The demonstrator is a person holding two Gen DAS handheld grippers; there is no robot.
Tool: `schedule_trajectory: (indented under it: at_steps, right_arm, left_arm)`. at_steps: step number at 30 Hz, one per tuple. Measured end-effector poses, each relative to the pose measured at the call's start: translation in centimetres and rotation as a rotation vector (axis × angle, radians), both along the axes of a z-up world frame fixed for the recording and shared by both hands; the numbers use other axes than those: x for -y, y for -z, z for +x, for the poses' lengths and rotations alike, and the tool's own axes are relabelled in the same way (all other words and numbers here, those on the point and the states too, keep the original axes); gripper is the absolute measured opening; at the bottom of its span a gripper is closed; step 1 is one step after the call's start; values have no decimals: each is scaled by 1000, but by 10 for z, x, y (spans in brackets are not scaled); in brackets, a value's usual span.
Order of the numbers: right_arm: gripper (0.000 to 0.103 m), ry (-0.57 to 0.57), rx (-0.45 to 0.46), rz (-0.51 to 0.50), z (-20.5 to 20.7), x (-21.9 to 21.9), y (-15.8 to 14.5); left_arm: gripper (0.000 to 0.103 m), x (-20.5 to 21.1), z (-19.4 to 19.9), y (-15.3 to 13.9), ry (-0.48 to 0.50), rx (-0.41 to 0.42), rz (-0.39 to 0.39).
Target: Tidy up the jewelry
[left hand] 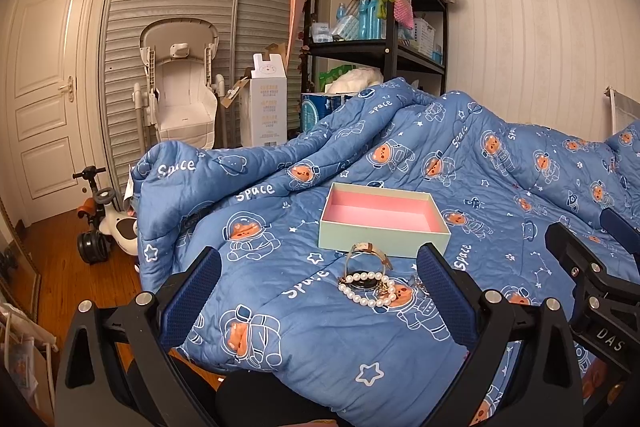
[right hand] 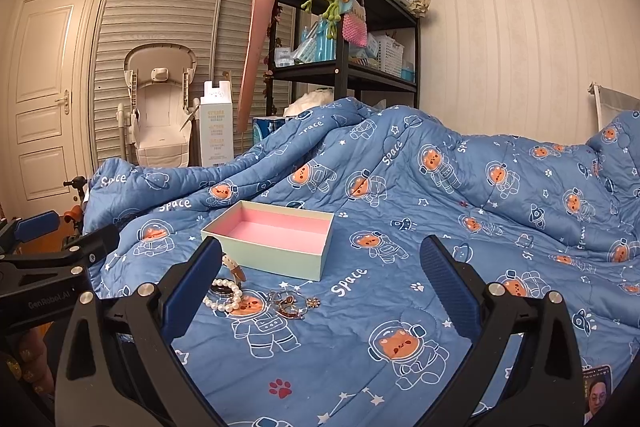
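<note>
Both grippers hang over a rumpled blue quilt (left hand: 304, 339) printed with astronaut bears and the word "Space". Neither one grips anything. The left gripper (left hand: 320, 283) has its blue-padded fingers spread wide, and between them, down on the quilt, lies a pearl bracelet (left hand: 366, 291) draped partly over a dark round piece whose nature is not clear. Just beyond the pearls a wristwatch (left hand: 366, 251) with a brown strap stands on edge, close against the near wall of an open gift box (left hand: 384, 239) (pale green outside, pink inside), which holds nothing.

From the right wrist view, the right gripper (right hand: 322, 279) is likewise wide apart and empty. The box (right hand: 272, 255) sits ahead and a little left of its centre, and the watch (right hand: 234, 267) peeks out beside the left finger. The pearl bracelet (right hand: 224, 297) lies near that same finger, and to its right a small tangle of gold-toned jewelry (right hand: 290, 303) rests on the quilt (right hand: 360, 379), with a tiny snowflake-shaped charm (right hand: 313, 302) at its edge. The left gripper (right hand: 48, 235) shows at the far left of this view.

Behind the bed stand a black shelf unit (left hand: 392, 27), a white high chair (left hand: 180, 87) and a panelled door (left hand: 44, 91).
</note>
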State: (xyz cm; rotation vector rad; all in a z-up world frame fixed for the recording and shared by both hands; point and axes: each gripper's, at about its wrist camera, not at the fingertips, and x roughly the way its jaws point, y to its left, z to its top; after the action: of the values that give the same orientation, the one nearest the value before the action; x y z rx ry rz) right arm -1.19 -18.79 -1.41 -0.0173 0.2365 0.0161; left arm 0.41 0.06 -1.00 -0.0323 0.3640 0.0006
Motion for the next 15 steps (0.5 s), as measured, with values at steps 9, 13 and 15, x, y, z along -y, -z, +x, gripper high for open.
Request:
schedule_trajectory:
  at_steps: [9,13,15]
  right_arm:
    - [98,-9,-20,-17,6,-3,4]
    - [98,-23,-51,-16,16,-2,9]
    - [98,-29,-65,-20,21,-1,12]
  left_arm:
    - [96,-3,6,16,41,-44,-30]
    - [96,-1,6,15,72,-54,-44]
    - [96,0,9,16,78,-69,-47]
